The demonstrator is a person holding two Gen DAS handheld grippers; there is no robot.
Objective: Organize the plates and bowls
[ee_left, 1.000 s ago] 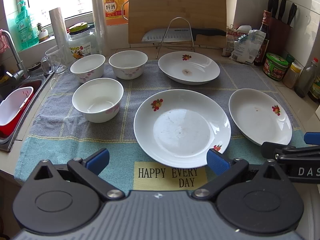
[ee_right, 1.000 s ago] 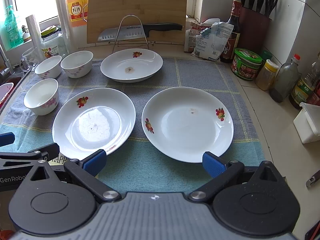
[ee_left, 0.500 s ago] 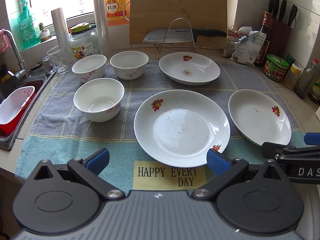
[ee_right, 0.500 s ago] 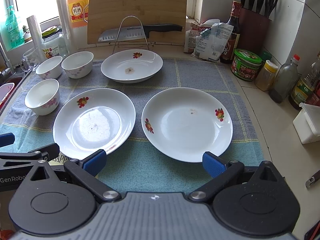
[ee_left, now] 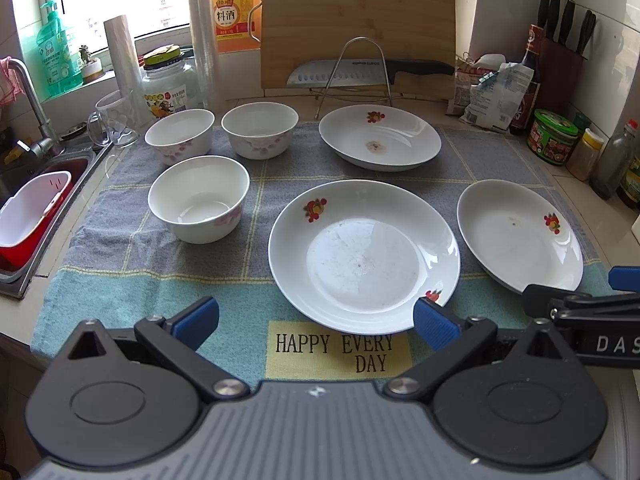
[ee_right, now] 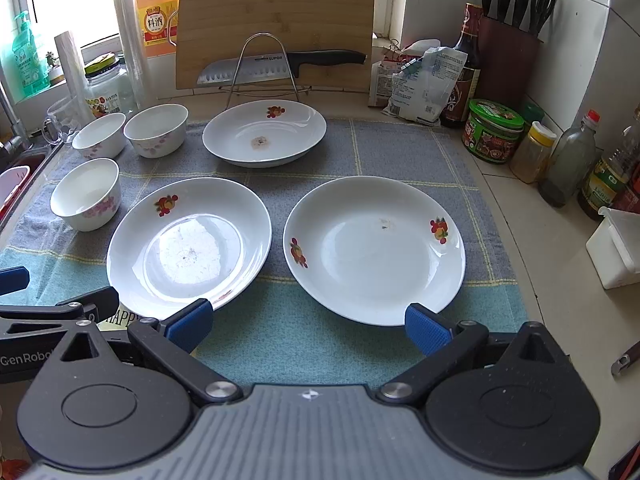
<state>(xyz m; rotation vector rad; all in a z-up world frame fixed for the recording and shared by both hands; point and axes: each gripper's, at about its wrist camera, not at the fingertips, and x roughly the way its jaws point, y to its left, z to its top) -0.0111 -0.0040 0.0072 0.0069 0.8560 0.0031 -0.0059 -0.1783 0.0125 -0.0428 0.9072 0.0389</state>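
Note:
Three white plates with fruit prints lie on a towel: a middle plate (ee_left: pixel 364 254) (ee_right: pixel 190 246), a right plate (ee_left: pixel 518 234) (ee_right: pixel 374 248) and a far plate (ee_left: pixel 380 142) (ee_right: pixel 264 132). Three white bowls stand at the left: a near bowl (ee_left: pixel 199 199) (ee_right: pixel 86 194) and two far bowls (ee_left: pixel 180 136) (ee_left: pixel 260 130). My left gripper (ee_left: pixel 316 318) is open and empty, just in front of the middle plate. My right gripper (ee_right: pixel 308 320) is open and empty, just in front of the right plate.
A grey and teal towel (ee_left: pixel 160 280) covers the counter. A sink with a red and white basket (ee_left: pixel 28 216) is at the left. A cutting board, knife (ee_left: pixel 368 72) and wire rack stand behind. Jars and bottles (ee_right: pixel 494 130) line the right side.
Both views have shifted very slightly, the plates sitting a touch lower in frame. Nothing on the towel has moved and both grippers stay open.

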